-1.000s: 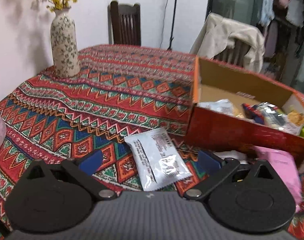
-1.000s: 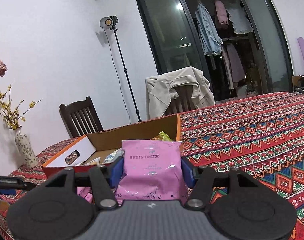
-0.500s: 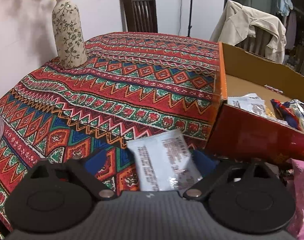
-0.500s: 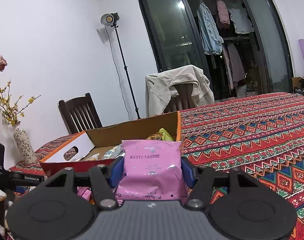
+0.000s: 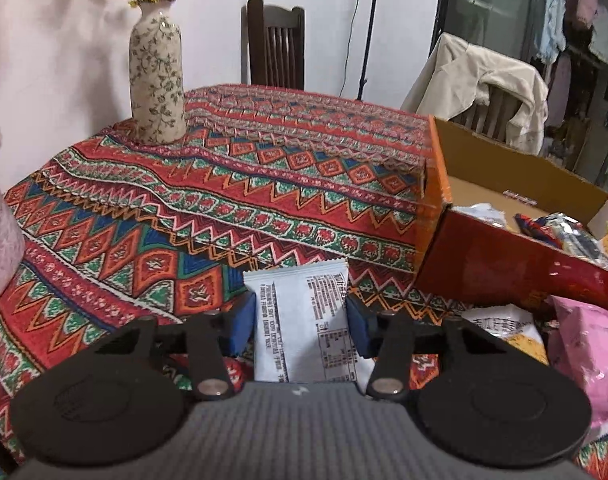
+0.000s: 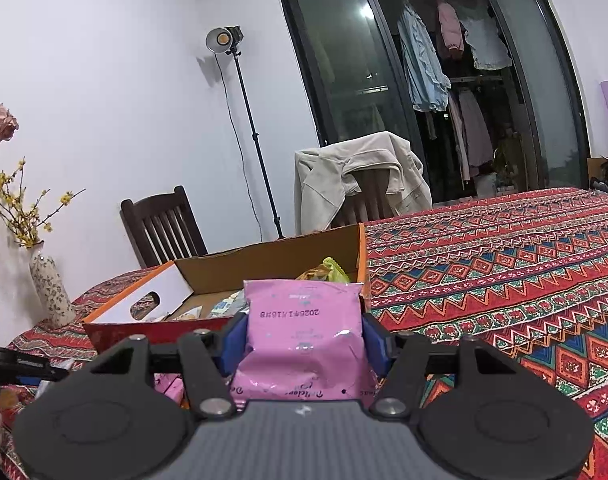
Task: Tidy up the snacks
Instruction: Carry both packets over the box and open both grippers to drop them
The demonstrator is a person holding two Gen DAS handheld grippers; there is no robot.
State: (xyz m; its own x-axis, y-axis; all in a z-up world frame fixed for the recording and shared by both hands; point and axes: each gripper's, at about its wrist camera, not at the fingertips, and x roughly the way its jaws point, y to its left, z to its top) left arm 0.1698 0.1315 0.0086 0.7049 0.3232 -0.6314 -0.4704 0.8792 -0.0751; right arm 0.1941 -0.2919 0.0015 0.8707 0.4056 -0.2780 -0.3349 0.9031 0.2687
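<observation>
Here the left gripper [image 5: 300,322] is closing on a white packet [image 5: 304,320]; the right gripper [image 6: 304,338] clamps a pink packet [image 6: 304,320].

A white snack packet [image 5: 304,320] with black print stands upright above the patterned cloth. A pink packet [image 6: 304,332], crinkled and glossy, is held level before the open red cardboard box [image 5: 503,268], which holds several wrapped snacks [image 5: 559,228].

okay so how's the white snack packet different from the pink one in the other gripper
The white packet is slim, flat and printed with dense black text; the pink packet is wider and puffier, with a date code. The left gripper is closing on the white; the right gripper already clamps the pink.
</observation>
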